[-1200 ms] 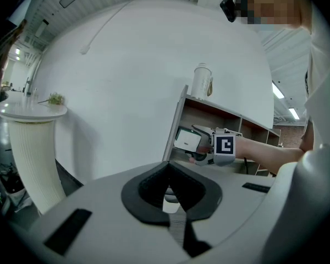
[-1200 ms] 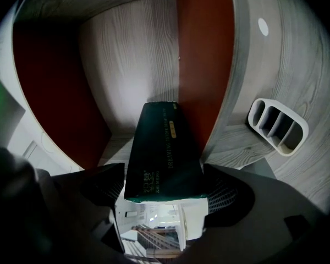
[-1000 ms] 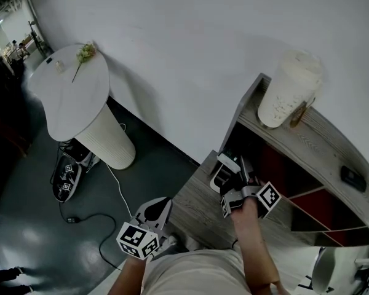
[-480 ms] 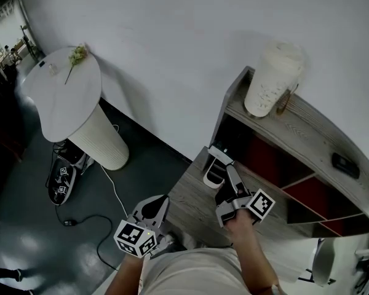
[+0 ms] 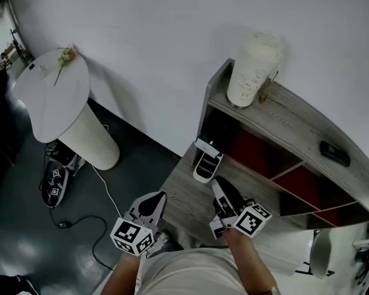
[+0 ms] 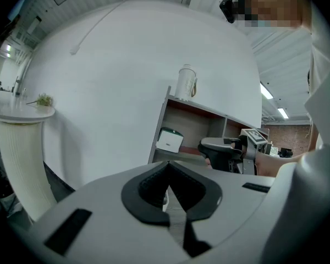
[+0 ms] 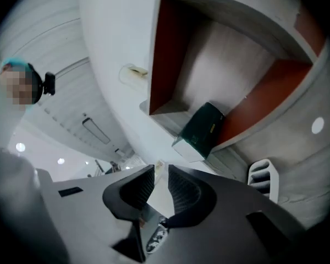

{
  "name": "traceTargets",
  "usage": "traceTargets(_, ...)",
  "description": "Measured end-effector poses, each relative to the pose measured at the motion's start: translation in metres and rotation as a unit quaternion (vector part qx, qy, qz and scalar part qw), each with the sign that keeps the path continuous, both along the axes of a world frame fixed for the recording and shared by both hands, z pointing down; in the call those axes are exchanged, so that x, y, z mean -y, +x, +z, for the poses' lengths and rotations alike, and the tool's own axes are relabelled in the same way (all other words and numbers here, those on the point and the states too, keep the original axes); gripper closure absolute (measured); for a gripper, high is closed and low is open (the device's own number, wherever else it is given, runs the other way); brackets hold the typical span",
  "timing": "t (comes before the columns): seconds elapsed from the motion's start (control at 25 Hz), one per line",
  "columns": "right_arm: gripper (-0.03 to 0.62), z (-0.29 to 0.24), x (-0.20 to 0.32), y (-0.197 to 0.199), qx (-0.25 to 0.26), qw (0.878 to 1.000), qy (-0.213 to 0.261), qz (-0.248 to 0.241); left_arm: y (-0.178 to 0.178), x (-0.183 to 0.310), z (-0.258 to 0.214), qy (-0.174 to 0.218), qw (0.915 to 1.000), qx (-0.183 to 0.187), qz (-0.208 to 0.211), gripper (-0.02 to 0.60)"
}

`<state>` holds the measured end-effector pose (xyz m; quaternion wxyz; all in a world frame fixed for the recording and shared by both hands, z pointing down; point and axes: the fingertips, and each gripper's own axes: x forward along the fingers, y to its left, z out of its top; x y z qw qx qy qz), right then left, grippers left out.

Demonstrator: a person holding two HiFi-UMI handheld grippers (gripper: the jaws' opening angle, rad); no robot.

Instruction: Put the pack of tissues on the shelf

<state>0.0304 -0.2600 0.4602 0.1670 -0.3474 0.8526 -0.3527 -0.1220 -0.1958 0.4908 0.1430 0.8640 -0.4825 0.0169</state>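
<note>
Right gripper [image 5: 219,188] is drawn back clear of pack of tissues [image 5: 207,160], no longer round it as second ago. Jaws have just been closing to narrow slit, nothing held between. Pack is left standing on lower board of shelf [image 5: 283,126], left compartment, near end wall. Left gripper [image 5: 149,206] is held low, jaws met, empty. Slit and pack's dark green face are shown in right gripper view, not in head view. Shelf's right end is cut off in head view.
</note>
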Motion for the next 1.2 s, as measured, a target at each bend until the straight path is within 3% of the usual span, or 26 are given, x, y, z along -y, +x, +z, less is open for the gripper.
traceTargets(0.12, 0.549, -0.003, -0.013, 0.003, -0.089, 0.995, 0.050, -0.002, 0.005, -0.002, -0.003, 0.007, 1.0000, 0.001, 0.003, 0.566)
traceTargets(0.28, 0.557, -0.007, -0.030, 0.006, -0.203, 0.972, 0.120, -0.001, 0.011, -0.005, -0.006, 0.013, 0.9999, 0.004, 0.008, 0.566)
traceTargets(0.4, 0.557, -0.012, -0.043, 0.007, -0.250, 0.956, 0.154, -0.006, 0.014, -0.008, -0.007, 0.014, 0.9998, 0.003, 0.011, 0.566)
traceTargets(0.8, 0.557, -0.018, -0.070, 0.005, -0.341, 0.913, 0.222, -0.024, 0.021, -0.015, -0.013, 0.025, 0.9995, 0.010, 0.017, 0.566)
traceTargets(1.2, 0.557, -0.022, -0.079, 0.006, -0.341, 0.911, 0.231, -0.032, 0.033, -0.028, -0.013, 0.041, 0.9979, 0.033, 0.040, 0.566)
